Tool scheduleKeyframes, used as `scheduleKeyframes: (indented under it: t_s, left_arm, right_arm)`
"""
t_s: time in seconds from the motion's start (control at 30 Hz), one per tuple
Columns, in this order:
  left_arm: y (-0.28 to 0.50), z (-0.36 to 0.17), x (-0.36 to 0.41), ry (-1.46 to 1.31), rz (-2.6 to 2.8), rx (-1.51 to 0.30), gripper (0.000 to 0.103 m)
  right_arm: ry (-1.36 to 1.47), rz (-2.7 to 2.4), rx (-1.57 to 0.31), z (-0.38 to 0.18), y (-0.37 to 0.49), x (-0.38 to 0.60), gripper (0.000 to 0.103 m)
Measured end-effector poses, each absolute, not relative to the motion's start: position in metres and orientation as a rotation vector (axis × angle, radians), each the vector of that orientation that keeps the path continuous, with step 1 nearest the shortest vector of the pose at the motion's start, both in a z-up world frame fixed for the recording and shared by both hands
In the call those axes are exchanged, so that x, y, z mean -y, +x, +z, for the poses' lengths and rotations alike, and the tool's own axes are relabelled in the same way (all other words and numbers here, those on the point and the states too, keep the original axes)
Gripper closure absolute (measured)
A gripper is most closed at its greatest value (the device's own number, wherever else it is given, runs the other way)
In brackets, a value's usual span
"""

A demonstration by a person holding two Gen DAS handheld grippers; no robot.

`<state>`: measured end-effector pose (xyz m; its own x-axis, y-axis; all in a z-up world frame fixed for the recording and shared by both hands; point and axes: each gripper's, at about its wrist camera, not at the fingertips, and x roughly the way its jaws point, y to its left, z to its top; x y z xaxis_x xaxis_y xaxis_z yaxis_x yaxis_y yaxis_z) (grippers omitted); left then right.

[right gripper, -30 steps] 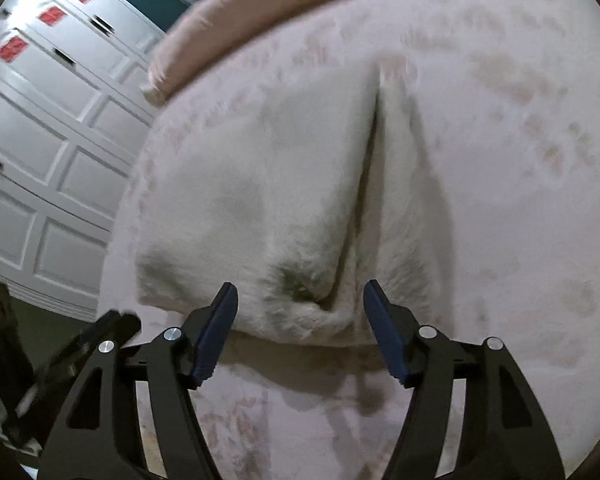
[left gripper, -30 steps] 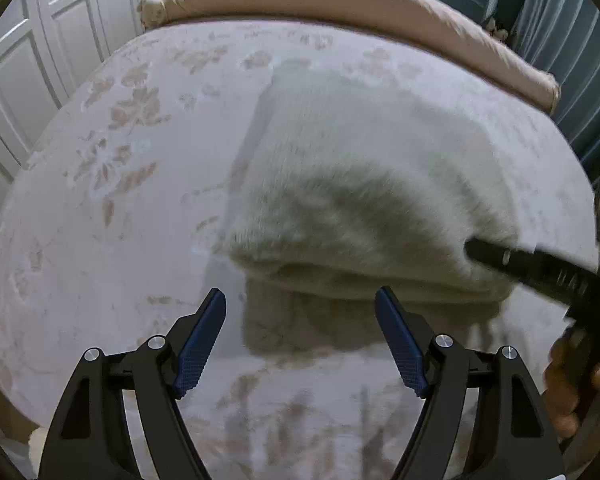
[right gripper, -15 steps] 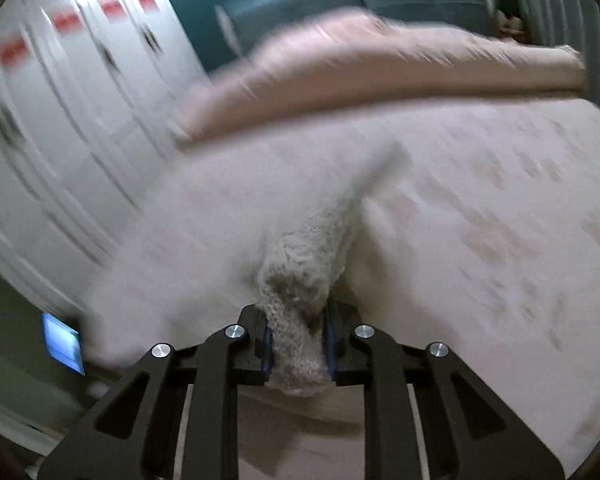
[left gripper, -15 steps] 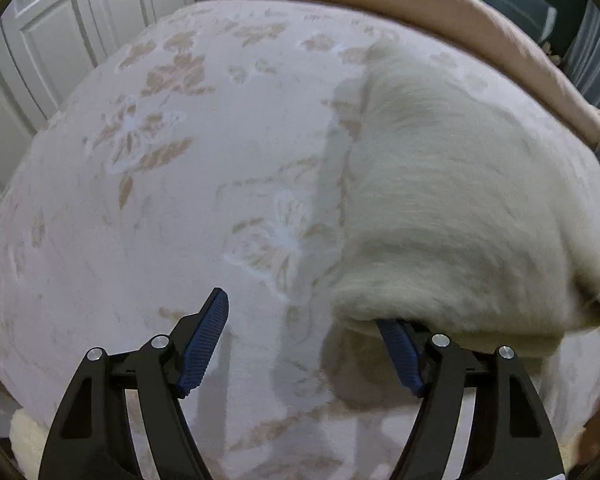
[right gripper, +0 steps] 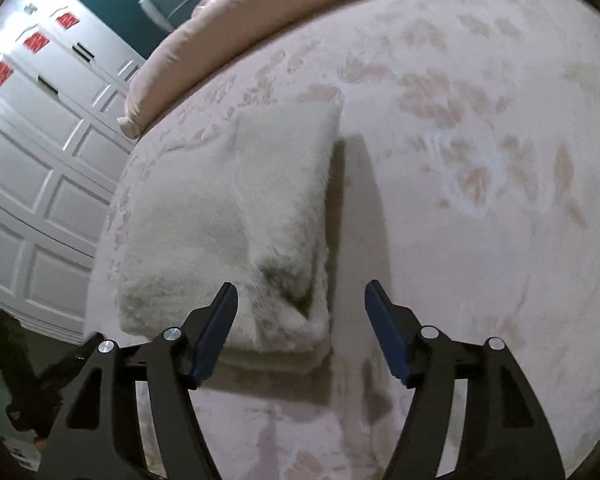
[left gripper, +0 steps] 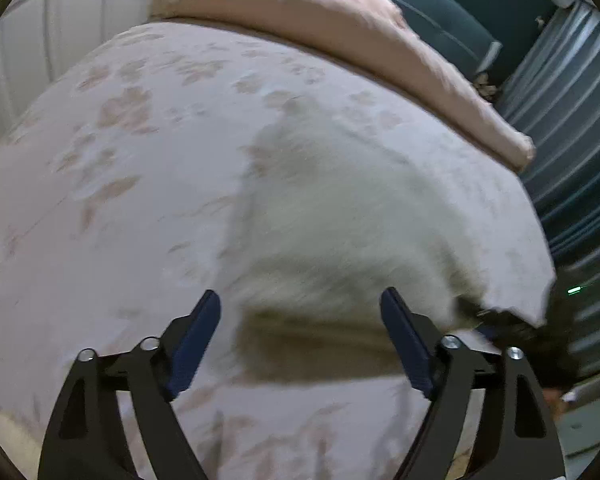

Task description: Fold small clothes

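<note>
A white fluffy garment (left gripper: 340, 220) lies folded into a thick rectangle on the bed (left gripper: 120, 200). In the left wrist view my left gripper (left gripper: 300, 300) hovers at the garment's near edge. Its jaws are opening wide, and the edge sits between the tips without touching the pads. In the right wrist view the garment (right gripper: 240, 220) fills the left middle. My right gripper (right gripper: 300, 290) is over its near right corner with its jaws opening, and the pads stand off the cloth. The right gripper (left gripper: 516, 328) shows dark at the garment's right edge, and the left gripper (right gripper: 32, 384) shows at the lower left.
The bedspread (right gripper: 480, 240) is pale pink with a leaf pattern. A rolled pink duvet (left gripper: 320, 20) lies along the far side of the bed. White panelled wardrobe doors (right gripper: 40, 160) stand beyond the bed's left edge. Striped blue-grey curtains (left gripper: 572, 140) hang on the right.
The right gripper, shut on a raised fold of the garment half a second ago, has let go and the garment lies flat. The left gripper has risen, pulled back from the edge and widened.
</note>
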<state>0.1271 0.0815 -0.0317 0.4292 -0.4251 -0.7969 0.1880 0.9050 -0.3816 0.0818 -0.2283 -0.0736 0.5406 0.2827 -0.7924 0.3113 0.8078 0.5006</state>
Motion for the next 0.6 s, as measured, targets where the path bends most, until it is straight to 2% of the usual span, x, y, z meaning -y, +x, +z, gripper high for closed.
scheduleKeyframes:
  t_s: [0.07, 0.17, 0.23, 0.3, 0.33, 0.37, 0.4, 0.43, 0.6]
  left_arm:
    - [0.145, -0.036, -0.070, -0.242, -0.400, -1.066, 0.016]
    - [0.177, -0.064, -0.058, -0.265, -0.400, -1.166, 0.016]
    - [0.194, -0.091, -0.059, -0.331, -0.378, -1.240, 0.013]
    - [0.203, -0.107, -0.062, -0.431, -0.396, -1.270, 0.012]
    - [0.204, -0.107, -0.063, -0.468, -0.397, -1.265, 0.013]
    - [0.205, -0.104, -0.063, -0.481, -0.398, -1.256, 0.014]
    - [0.206, -0.096, -0.062, -0.489, -0.407, -1.222, 0.016]
    - [0.207, -0.084, -0.060, -0.490, -0.425, -1.178, 0.018]
    - [0.207, -0.034, -0.047, -0.471, -0.504, -1.014, 0.022]
  right_arm:
    - [0.728, 0.007, -1.039, -0.088, 0.093, 0.228, 0.038]
    - [0.791, 0.027, -1.057, -0.104, 0.115, 0.220, 0.031]
    - [0.809, 0.030, -1.063, -0.111, 0.132, 0.216, 0.021]
    - [0.815, 0.035, -1.060, -0.112, 0.148, 0.211, 0.021]
    - [0.802, 0.041, -1.061, -0.111, 0.154, 0.208, 0.036]
    - [0.755, 0.043, -1.078, -0.106, 0.164, 0.202, 0.044]
    - [0.706, 0.046, -1.069, -0.098, 0.167, 0.197, 0.059]
    - [0.664, 0.059, -1.050, -0.089, 0.172, 0.193, 0.068]
    - [0.424, 0.155, -0.745, 0.013, 0.168, 0.166, 0.073]
